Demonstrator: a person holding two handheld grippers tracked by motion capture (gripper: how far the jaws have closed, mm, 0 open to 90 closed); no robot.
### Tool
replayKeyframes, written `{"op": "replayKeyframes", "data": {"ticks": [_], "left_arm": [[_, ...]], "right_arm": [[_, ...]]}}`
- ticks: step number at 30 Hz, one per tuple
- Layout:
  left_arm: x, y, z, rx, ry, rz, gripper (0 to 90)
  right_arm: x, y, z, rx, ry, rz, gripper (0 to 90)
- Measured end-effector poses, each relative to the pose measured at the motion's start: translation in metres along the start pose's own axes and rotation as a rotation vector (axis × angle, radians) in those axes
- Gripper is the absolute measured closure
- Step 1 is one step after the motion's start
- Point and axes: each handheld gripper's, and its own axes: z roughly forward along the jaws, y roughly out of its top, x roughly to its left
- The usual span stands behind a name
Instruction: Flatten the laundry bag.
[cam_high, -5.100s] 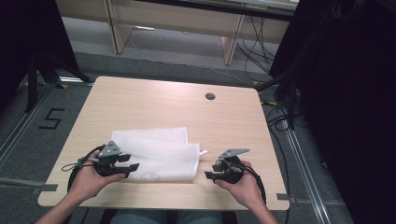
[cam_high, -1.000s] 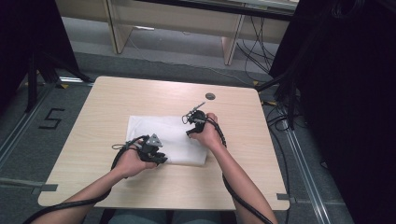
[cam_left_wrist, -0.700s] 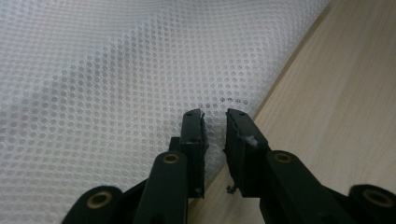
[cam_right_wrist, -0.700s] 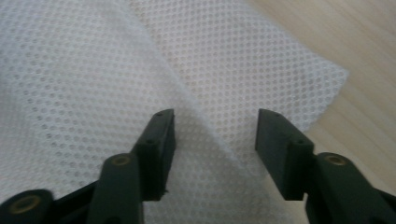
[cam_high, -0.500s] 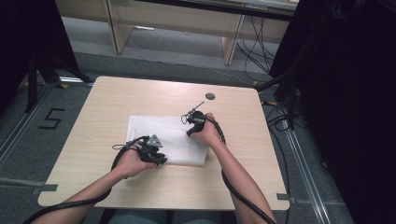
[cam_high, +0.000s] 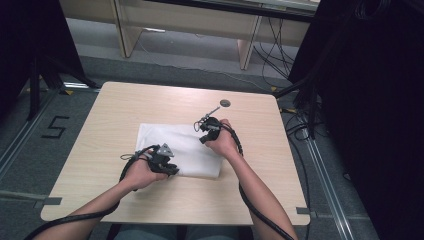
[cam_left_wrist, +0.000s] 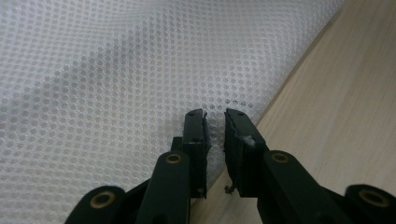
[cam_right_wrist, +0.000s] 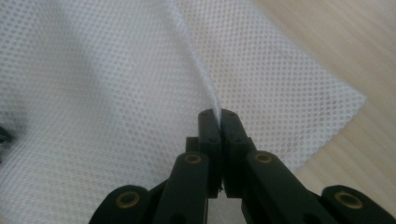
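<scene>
White mesh cloth (cam_high: 180, 150) lying flat at the centre of the wooden counter (cam_high: 125, 107). Right hand-held gripper (cam_high: 204, 131), at the cloth's 2 o'clock corner, pinches a raised fold. Left hand-held gripper (cam_high: 171, 168), at its 6 o'clock edge, stands slightly parted over the hem.

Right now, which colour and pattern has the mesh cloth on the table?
White mesh cloth, dotted with small round holes; clearest in the left gripper view.
</scene>
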Motion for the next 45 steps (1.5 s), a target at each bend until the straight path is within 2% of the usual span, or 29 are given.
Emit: {"op": "replayKeyframes", "data": {"ticks": [4,5,7,9,11,12,14,16,17,20,21,22,23,24,26,28,29,30,32,33,34,35,36,38,39,40,43,44,45], "left_arm": [[0.003,0.004,0.004,-0.01,0.006,-0.015,78.1],[0.004,0.005,0.005,-0.011,0.009,-0.018,78.1],[0.006,0.008,0.009,-0.016,0.015,-0.027,78.1],[0.008,0.009,0.009,-0.014,0.014,-0.014,78.1],[0.008,0.011,0.011,-0.021,0.019,-0.035,78.0],[0.009,0.011,0.01,-0.025,0.019,-0.01,77.1],[0.006,0.011,0.007,-0.026,0.024,-0.011,73.2],[0.004,0.013,0.002,-0.039,0.015,-0.01,71.2],[0.004,0.013,0.002,-0.039,0.015,-0.01,71.5],[0.001,0.015,-0.003,-0.009,0.008,0.03,76.8],[0.001,0.014,0.0,-0.013,0.007,0.016,77.7],[0.002,0.013,0.003,0.0,0.018,0.012,78.5],[0.003,0.011,0.006,-0.002,0.017,-0.006,79.3],[0.004,0.011,0.007,0.001,0.018,0.005,79.6],[0.004,0.013,0.008,-0.005,0.019,-0.018,80.4],[0.006,0.014,0.006,0.016,0.02,0.003,80.9],[0.005,0.012,0.011,-0.021,0.045,-0.018,80.8],[0.006,0.012,0.011,-0.023,0.046,-0.026,80.6],[0.006,0.012,0.01,-0.027,0.052,-0.017,78.9],[0.006,0.013,0.007,-0.022,0.052,-0.007,77.8],[0.006,0.013,0.007,-0.022,0.052,-0.007,77.6],[0.003,0.014,0.002,-0.026,0.043,-0.003,77.8],[-0.001,0.014,-0.002,-0.015,0.035,0.006,79.0],[-0.004,0.014,-0.006,0.024,0.013,0.043,81.9],[-0.004,0.014,-0.006,0.024,0.013,0.043,83.2],[-0.004,0.012,-0.008,0.069,0.011,0.087,85.0],[-0.001,0.01,-0.003,0.09,0.035,0.076,89.1],[-0.002,0.01,0.001,0.06,0.044,0.026,89.3],[0.0,0.01,0.003,0.065,0.049,0.019,89.3]], "right_arm": [[0.004,0.002,-0.013,-0.043,-0.024,0.014,89.7],[0.005,0.002,-0.016,-0.058,-0.032,-0.008,89.7],[0.007,0.003,-0.021,-0.065,-0.029,-0.01,89.7],[0.008,0.003,-0.023,-0.069,-0.031,-0.016,89.6],[0.011,0.003,-0.026,-0.073,-0.026,-0.013,89.5],[0.012,0.003,-0.028,-0.088,-0.027,-0.022,89.5],[0.012,0.004,-0.03,-0.095,-0.028,-0.039,89.4],[0.017,0.003,-0.034,-0.095,-0.018,0.011,89.4],[0.014,0.003,-0.035,-0.111,-0.023,-0.024,89.4],[0.019,0.001,-0.04,-0.116,-0.016,0.01,89.4],[0.021,0.001,-0.043,-0.097,-0.023,0.039,89.4],[0.019,0.002,-0.044,-0.102,-0.021,0.016,89.3],[0.022,0.002,-0.046,-0.115,-0.02,0.02,89.4],[0.024,0.002,-0.048,-0.119,-0.029,0.043,89.4],[0.025,0.002,-0.052,-0.152,-0.01,-0.004,89.3],[0.028,0.003,-0.056,-0.181,-0.002,-0.013,89.3],[0.03,0.004,-0.059,-0.184,-0.013,-0.013,89.3],[0.031,0.005,-0.062,-0.183,-0.012,-0.025,89.3],[0.033,0.005,-0.064,-0.2,-0.004,-0.033,89.3],[0.035,0.006,-0.067,-0.211,-0.019,-0.059,89.2],[0.036,0.006,-0.069,-0.201,-0.019,-0.053,89.2],[0.036,0.007,-0.069,-0.222,-0.02,-0.06,89.2],[0.038,0.007,-0.07,-0.22,-0.011,-0.037,89.2],[0.037,0.006,-0.071,-0.215,-0.016,-0.041,89.1],[0.036,0.006,-0.072,-0.207,-0.011,-0.037,89.1],[0.035,0.005,-0.071,-0.219,-0.005,-0.053,89.0],[0.036,0.004,-0.073,-0.21,-0.012,-0.031,89.1],[0.037,0.004,-0.074,-0.213,-0.002,-0.027,89.1],[0.038,0.003,-0.074,-0.225,-0.009,-0.042,89.1]]}}
